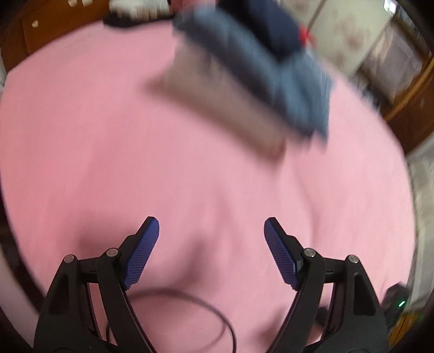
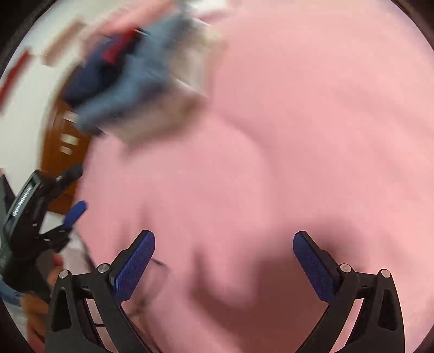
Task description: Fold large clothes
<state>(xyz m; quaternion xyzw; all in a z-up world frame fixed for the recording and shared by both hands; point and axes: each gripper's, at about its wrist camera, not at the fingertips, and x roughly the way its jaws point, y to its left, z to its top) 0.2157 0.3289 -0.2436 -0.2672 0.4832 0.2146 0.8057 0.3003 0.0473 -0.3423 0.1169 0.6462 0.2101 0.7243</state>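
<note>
In the left wrist view, the left gripper (image 1: pixel 211 251) has its blue-padded fingers (image 1: pixel 142 252) spread wide with nothing between them. Just behind and below the fingers a thin dark cable (image 1: pixel 190 301) loops over the pink bedsheet (image 1: pixel 95 149). The sheet fills the space ahead of the fingertips and lies in soft, blurred wrinkles. The gripper looks down onto it at a slant, tips clear of the fabric as far as the blur allows.

Well ahead of the fingers and a little to their right lies the pile of folded clothes (image 1: pixel 244 81). A grey-beige piece (image 1: pixel 217 108) sits lowest and nearest, a blue denim piece (image 1: pixel 271 78) lies over it, and a dark navy piece (image 1: pixel 271 24) is on top at the far end. The pile's long axis runs diagonally, from far-left to near-right of the fingers. Beyond it are brown wooden furniture (image 1: pixel 54 32) and a pale floral fabric (image 1: pixel 350 35).

In the right wrist view, the right gripper (image 2: pixel 223 268) is likewise fully spread and holds nothing, its shadow dark on the sheet between the fingers. The left gripper (image 2: pixel 73 195) shows at the left edge, beside the right gripper's left finger, with a hand around its handle (image 2: pixel 35 306). The same clothes pile (image 2: pixel 130 81) lies far ahead and to the left of the fingers, badly smeared, its long axis slanting from near-left to far-right.
</note>
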